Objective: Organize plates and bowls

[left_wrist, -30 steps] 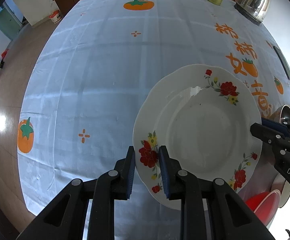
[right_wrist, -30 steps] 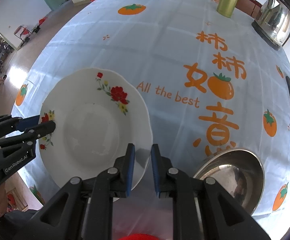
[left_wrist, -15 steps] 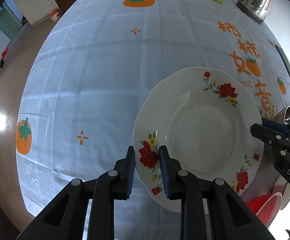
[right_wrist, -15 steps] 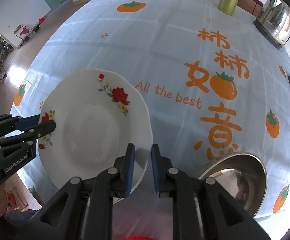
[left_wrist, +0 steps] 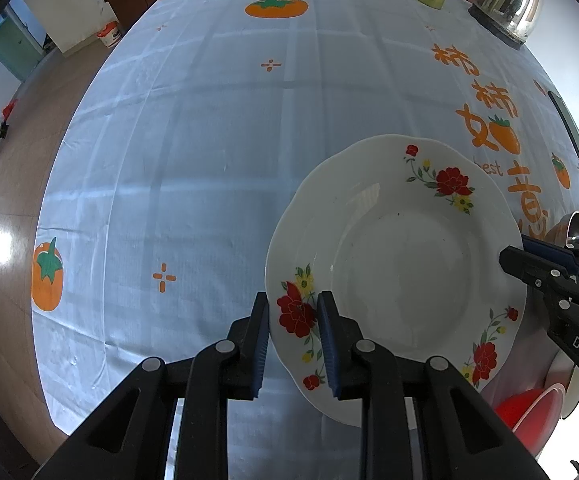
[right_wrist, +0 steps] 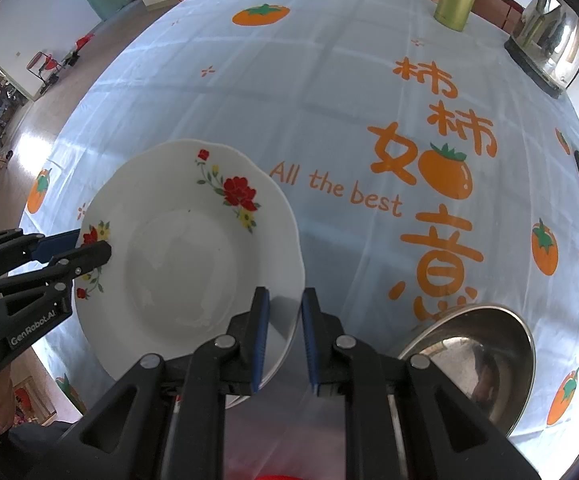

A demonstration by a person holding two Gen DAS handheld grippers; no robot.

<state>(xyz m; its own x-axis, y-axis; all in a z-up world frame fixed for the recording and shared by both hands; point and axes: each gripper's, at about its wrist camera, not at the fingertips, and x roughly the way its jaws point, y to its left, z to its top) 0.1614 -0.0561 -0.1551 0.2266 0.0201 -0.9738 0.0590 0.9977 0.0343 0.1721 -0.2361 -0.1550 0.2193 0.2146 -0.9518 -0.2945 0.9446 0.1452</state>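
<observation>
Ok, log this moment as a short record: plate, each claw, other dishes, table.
plate: white floral plate, held above the tablecloth
left claw: shut on the plate's rim at a red flower
right claw: shut on the opposite rim
other dishes: steel bowl beside the plate; red bowl lower down
table: persimmon-print tablecloth
</observation>
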